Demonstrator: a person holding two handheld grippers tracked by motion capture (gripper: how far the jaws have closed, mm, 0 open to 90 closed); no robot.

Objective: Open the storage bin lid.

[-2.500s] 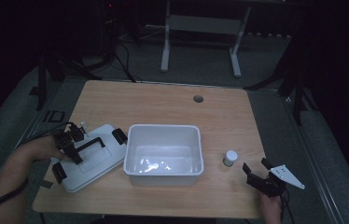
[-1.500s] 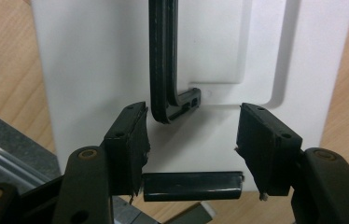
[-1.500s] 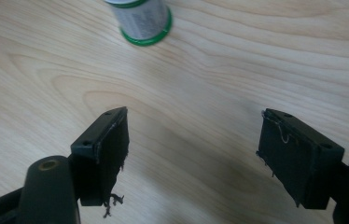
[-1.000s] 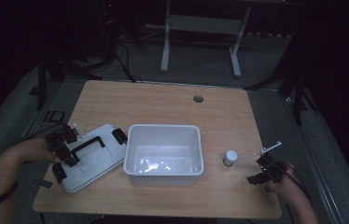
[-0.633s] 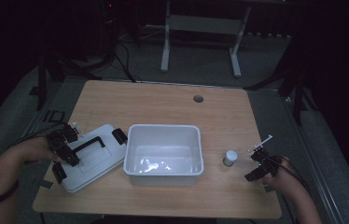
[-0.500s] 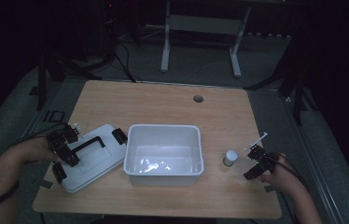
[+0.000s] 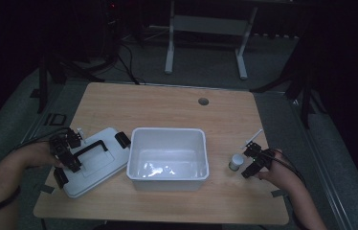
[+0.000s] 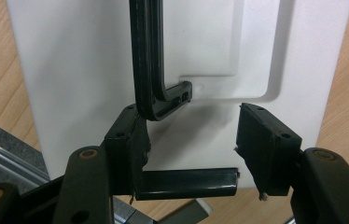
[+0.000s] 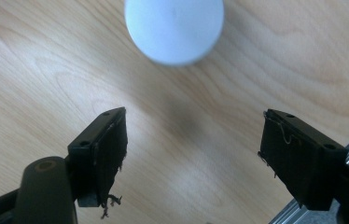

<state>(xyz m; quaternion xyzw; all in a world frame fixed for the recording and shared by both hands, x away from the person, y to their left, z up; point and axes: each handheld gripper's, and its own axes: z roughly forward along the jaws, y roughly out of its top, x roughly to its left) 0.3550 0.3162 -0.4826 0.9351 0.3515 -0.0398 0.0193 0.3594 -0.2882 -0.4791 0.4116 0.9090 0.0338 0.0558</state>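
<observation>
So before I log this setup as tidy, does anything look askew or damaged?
The white lid lies askew beside the tub, off it. The right gripper has frayed pads. No spills.

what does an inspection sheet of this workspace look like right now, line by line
surface: wooden table, round cable hole near the far edge
job's things: white lid with black handle lies flat at the left; small white bottle stands right of the open white bin
clutter: nothing seen
grippers: left gripper open over the lid beside the handle's end, not clamped; right gripper open just short of the bottle, bare table between the jaws
cables: one trails from the left gripper off the table's left edge; more lie on the floor behind
surroundings: dark room, grey floor, white stand legs behind the table
</observation>
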